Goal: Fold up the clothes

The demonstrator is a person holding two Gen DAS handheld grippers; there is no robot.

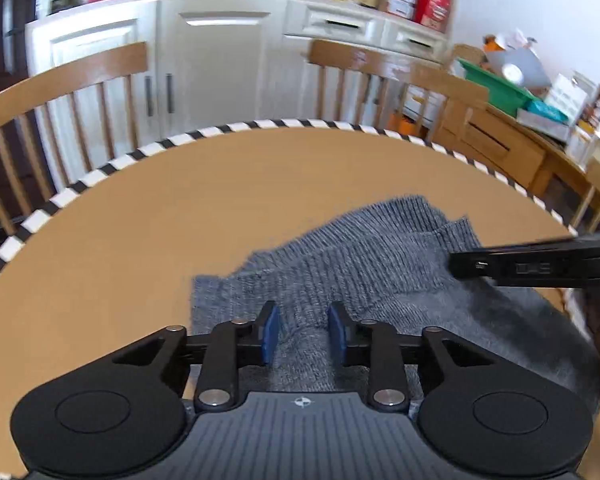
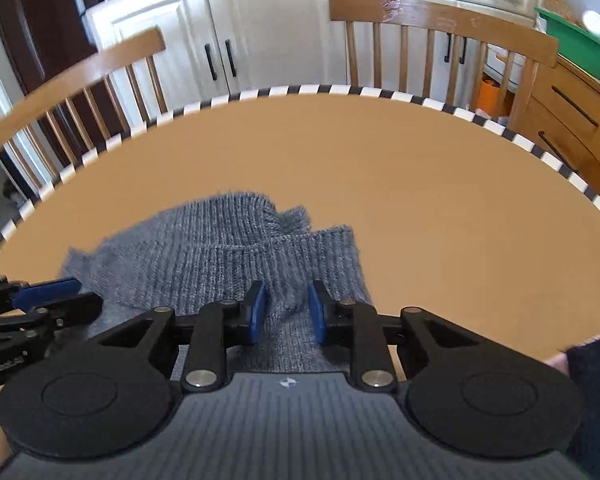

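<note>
A grey knitted garment (image 1: pixel 380 256) lies folded on the round wooden table (image 1: pixel 140 220), its ribbed hem toward the far side. My left gripper (image 1: pixel 303 330) hovers over its near left part, open, with a ridge of knit rising between the blue pads but not pinched. The right gripper's black body (image 1: pixel 500 268) reaches in from the right edge. In the right wrist view the garment (image 2: pixel 220 248) lies ahead. My right gripper (image 2: pixel 287 312) is open over its near right part, loose fabric between the pads. The left gripper's blue fingertips (image 2: pixel 46 290) show at far left.
The table (image 2: pixel 420 180) has a black-and-white striped rim. Two wooden chairs (image 2: pixel 440 20) (image 2: pixel 80 80) stand at its far side before white cabinets (image 2: pixel 260 20). A green crate (image 1: pixel 496 84) sits on a wooden sideboard at right. A dark sleeve (image 2: pixel 596 380) shows at the right edge.
</note>
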